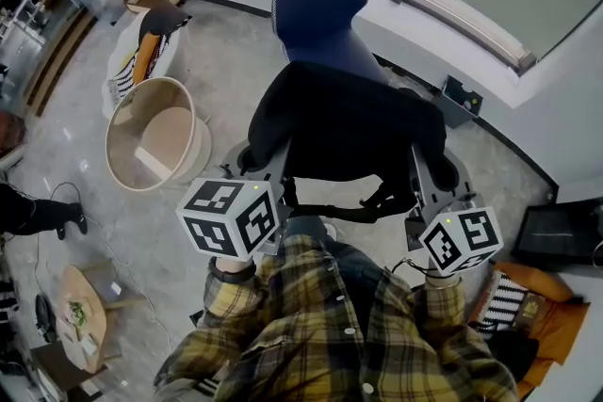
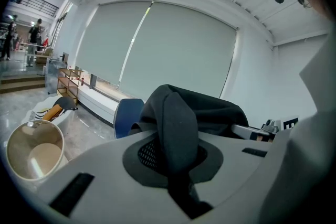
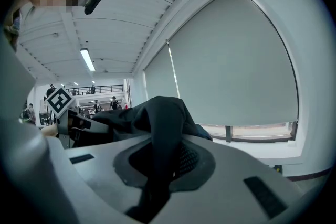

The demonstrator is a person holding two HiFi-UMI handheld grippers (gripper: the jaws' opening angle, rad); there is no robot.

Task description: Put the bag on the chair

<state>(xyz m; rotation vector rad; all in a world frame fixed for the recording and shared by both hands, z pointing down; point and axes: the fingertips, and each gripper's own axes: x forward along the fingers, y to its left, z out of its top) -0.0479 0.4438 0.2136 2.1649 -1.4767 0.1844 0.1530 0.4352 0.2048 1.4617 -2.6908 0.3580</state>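
Shows a round wooden tub (image 1: 155, 132) at far left on the floor, well clear. Clamps one fold of the black bag (image 1: 344, 122) in the left hand-held gripper (image 2: 176, 165), another in the right hand-held gripper (image 3: 157, 176), likely to keep it spread over the blue chair (image 1: 316, 9) seat. Sees nothing blocking; cannot confirm seat contact.

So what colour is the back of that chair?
The chair back is dark blue; the head view shows it best.
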